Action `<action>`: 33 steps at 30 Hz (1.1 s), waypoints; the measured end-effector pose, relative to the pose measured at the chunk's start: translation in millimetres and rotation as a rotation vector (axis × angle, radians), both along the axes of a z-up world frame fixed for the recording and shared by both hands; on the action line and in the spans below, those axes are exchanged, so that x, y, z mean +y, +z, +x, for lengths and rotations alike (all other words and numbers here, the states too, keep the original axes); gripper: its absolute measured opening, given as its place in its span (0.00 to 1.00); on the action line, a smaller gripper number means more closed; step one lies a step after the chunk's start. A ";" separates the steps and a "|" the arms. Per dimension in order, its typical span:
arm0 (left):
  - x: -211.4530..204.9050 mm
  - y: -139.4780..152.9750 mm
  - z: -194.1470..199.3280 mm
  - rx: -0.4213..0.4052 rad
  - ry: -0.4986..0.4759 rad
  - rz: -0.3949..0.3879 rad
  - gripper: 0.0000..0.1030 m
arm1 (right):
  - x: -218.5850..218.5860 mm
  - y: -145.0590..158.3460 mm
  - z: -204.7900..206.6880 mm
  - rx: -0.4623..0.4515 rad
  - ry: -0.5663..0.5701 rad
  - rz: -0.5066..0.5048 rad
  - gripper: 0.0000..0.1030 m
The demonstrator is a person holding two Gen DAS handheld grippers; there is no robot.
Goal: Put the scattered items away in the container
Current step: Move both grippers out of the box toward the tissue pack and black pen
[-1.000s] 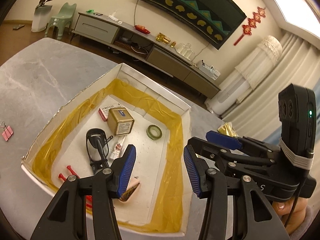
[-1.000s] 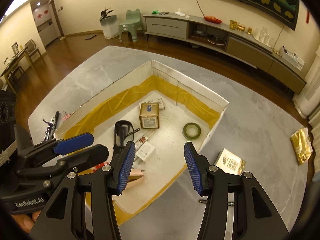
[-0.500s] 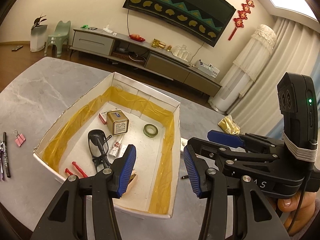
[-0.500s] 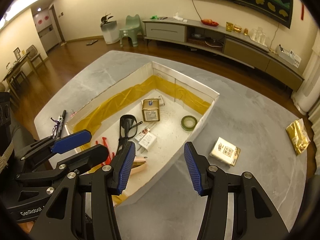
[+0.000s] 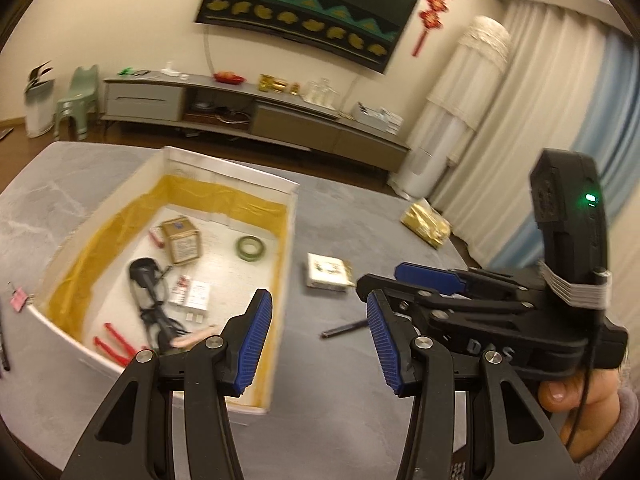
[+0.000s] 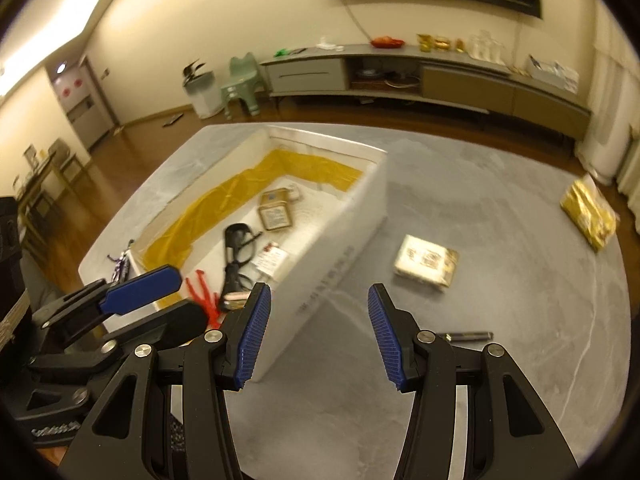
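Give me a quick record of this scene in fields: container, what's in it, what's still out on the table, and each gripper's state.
container: white box, yellow-lined, on grey table
inside: square tin, green tape roll, glasses, red pieces
still out: flat packet, gold bag, dark pen
left gripper: open, empty
right gripper: open, empty

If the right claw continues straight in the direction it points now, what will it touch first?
Probably the bare grey table just right of the white box. The open right claw holds nothing. The dark pen and white-gold packet lie right of that line. Depth is uncertain.
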State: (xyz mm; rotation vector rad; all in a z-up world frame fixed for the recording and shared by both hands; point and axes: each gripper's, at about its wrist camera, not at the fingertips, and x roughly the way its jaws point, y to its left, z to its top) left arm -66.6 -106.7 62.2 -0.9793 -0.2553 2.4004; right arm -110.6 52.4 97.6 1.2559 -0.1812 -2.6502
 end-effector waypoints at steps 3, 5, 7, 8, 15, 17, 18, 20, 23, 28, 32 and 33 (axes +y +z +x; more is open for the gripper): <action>24.5 -4.8 6.3 0.016 -0.042 -0.045 0.48 | 26.2 -12.7 2.5 -0.018 -0.054 -0.021 0.53; 41.7 -9.4 10.4 0.022 -0.072 -0.076 0.49 | 42.0 -21.1 3.1 -0.027 -0.085 -0.015 0.53; 60.7 -16.5 13.6 0.028 -0.103 -0.112 0.49 | 55.0 -29.1 2.9 -0.036 -0.105 -0.016 0.53; 69.1 -20.1 14.8 0.028 -0.116 -0.127 0.50 | 61.1 -33.7 2.3 -0.041 -0.114 -0.016 0.53; 100.4 -55.6 1.5 -0.021 -0.117 -0.173 0.51 | 83.3 -65.5 -15.6 -0.062 -0.127 0.050 0.53; 102.9 -63.4 -3.6 -0.032 -0.122 -0.175 0.51 | 86.0 -74.1 -26.0 -0.069 -0.114 0.065 0.53; 104.5 -67.8 -5.6 -0.036 -0.123 -0.184 0.50 | 87.6 -78.9 -31.5 -0.066 -0.104 0.064 0.53; 106.9 -77.6 -9.3 -0.051 -0.131 -0.194 0.51 | 91.9 -88.4 -44.0 -0.088 -0.104 0.052 0.53; 108.0 -92.4 -13.9 -0.064 -0.116 -0.217 0.50 | 96.4 -96.0 -64.5 -0.112 -0.102 -0.021 0.54; 100.7 -105.6 -21.1 -0.088 -0.080 -0.181 0.50 | 94.2 -100.9 -104.0 -0.147 -0.121 -0.081 0.60; 98.2 -110.1 -24.3 -0.090 -0.087 -0.174 0.50 | 78.4 -100.3 -128.4 -0.145 -0.085 -0.014 0.62; 98.4 -110.6 -24.2 -0.089 -0.096 -0.172 0.50 | 74.4 -101.1 -134.7 -0.148 -0.079 0.003 0.62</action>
